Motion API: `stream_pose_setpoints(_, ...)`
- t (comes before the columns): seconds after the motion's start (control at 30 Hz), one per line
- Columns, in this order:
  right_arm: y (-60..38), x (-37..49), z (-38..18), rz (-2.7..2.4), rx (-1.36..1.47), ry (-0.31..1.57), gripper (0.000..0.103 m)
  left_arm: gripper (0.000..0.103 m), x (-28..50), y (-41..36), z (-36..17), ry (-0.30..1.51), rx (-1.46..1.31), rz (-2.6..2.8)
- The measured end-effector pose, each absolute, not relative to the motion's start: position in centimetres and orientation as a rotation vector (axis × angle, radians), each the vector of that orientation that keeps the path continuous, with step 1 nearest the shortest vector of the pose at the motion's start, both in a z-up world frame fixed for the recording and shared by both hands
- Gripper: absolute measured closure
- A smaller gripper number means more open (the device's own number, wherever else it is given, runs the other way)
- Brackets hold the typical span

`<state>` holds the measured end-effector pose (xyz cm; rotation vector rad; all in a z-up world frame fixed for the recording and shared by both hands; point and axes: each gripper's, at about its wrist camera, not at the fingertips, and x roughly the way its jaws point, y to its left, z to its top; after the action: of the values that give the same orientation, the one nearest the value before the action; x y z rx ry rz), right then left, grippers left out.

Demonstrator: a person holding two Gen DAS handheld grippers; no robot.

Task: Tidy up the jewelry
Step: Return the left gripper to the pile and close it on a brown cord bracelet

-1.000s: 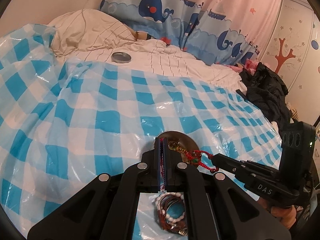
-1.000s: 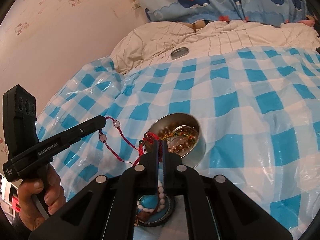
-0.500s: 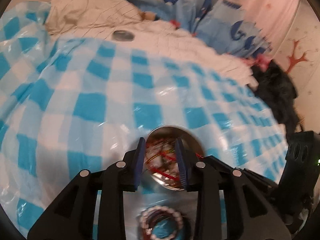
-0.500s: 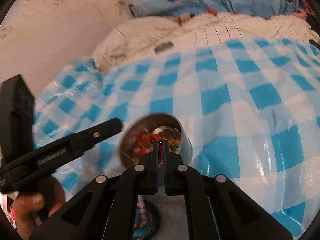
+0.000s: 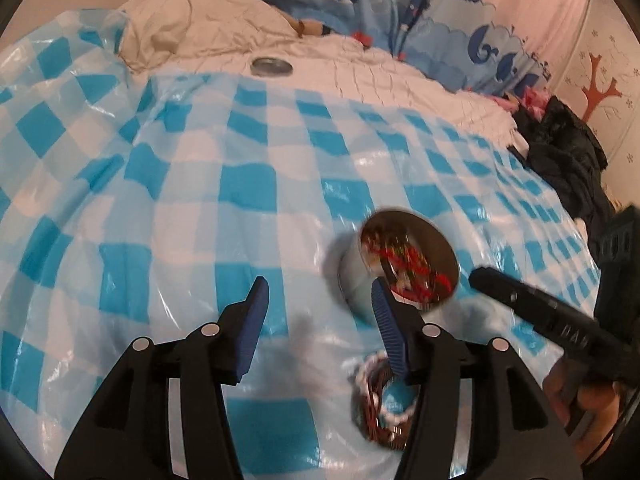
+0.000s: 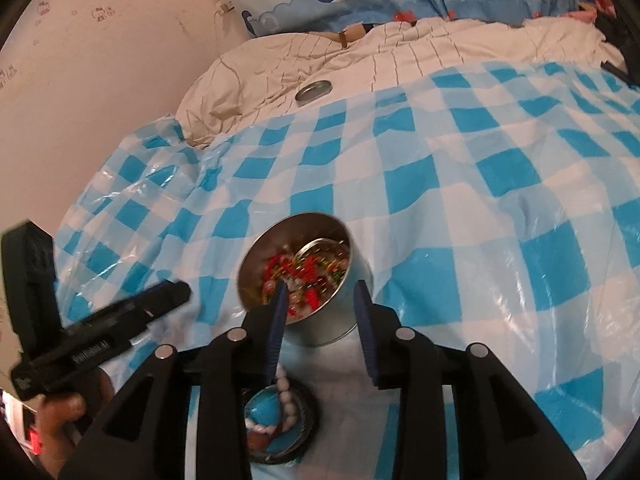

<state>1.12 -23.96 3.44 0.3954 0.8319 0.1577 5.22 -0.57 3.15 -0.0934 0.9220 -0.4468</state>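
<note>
A round metal tin (image 5: 352,280) stands on the blue-checked plastic sheet, with a red cord bracelet (image 5: 412,264) lying inside on other jewelry. My left gripper (image 5: 318,312) is just left of the tin, its jaws opening and nothing between them. From the right, my right gripper (image 5: 480,276) reaches toward the tin. In the right wrist view the right gripper (image 6: 320,304) hangs over the tin's (image 6: 340,316) near rim, jaws opening, gripping nothing. The red cord bracelet (image 6: 308,272) rests in the tin. The left gripper (image 6: 180,292) shows at the left.
A small pile of beaded bracelets (image 5: 380,396) (image 6: 280,408) lies on the sheet close under both grippers. The tin's lid (image 5: 271,67) (image 6: 313,92) sits far back on the cream bedding. Dark clothing (image 5: 568,160) is heaped at the right edge. A hand (image 6: 60,420) holds the left gripper.
Both grippers were shut on the red cord bracelet stretched between them over the tin. They lowered it in and opened; it now lies in the tin.
</note>
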Motion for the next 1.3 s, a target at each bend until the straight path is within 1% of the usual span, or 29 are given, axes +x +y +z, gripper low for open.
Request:
stream_pose_setpoints(0.17,-23.5,0.8,3.4,0.198,0.409,0.866,0.069,0.052,3.8,-2.4,2.0,0.966,-0.015,-0.514)
stream_pose_setpoints(0.3,-23.2,0.4,3.2,0.206,0.395,0.888,0.069,0.052,3.2,-3.4,0.7,1.016,-0.005,-0.544)
stream_pose_setpoints(0.4,-23.4,0.0,3.1,0.199,0.39,0.898,0.067,0.052,2.9,-3.9,-0.1,1.051,0.014,-0.547)
stream_pose_setpoints(0.67,-23.6,-1.1,3.2,0.197,0.375,0.916,0.065,0.052,1.2,-5.1,-1.0,1.055,0.127,-0.548)
stream_pose_setpoints(0.77,-23.3,-1.7,3.3,0.2,0.362,0.917,0.059,0.052,0.3,-5.4,-1.1,1.05,0.16,-0.549)
stream_pose_setpoints(0.83,-23.2,-2.0,3.3,0.195,0.36,0.916,0.056,0.052,-0.1,-5.3,-1.1,1.05,0.161,-0.552)
stream_pose_setpoints(1.17,-24.0,-2.5,1.8,0.198,0.484,0.955,0.055,0.052,-0.3,-3.4,-0.7,1.049,0.069,-0.541)
stream_pose_setpoints(1.3,-24.0,-2.2,1.4,0.208,0.517,0.965,0.053,0.052,0.3,-2.2,-0.4,1.043,0.017,-0.515)
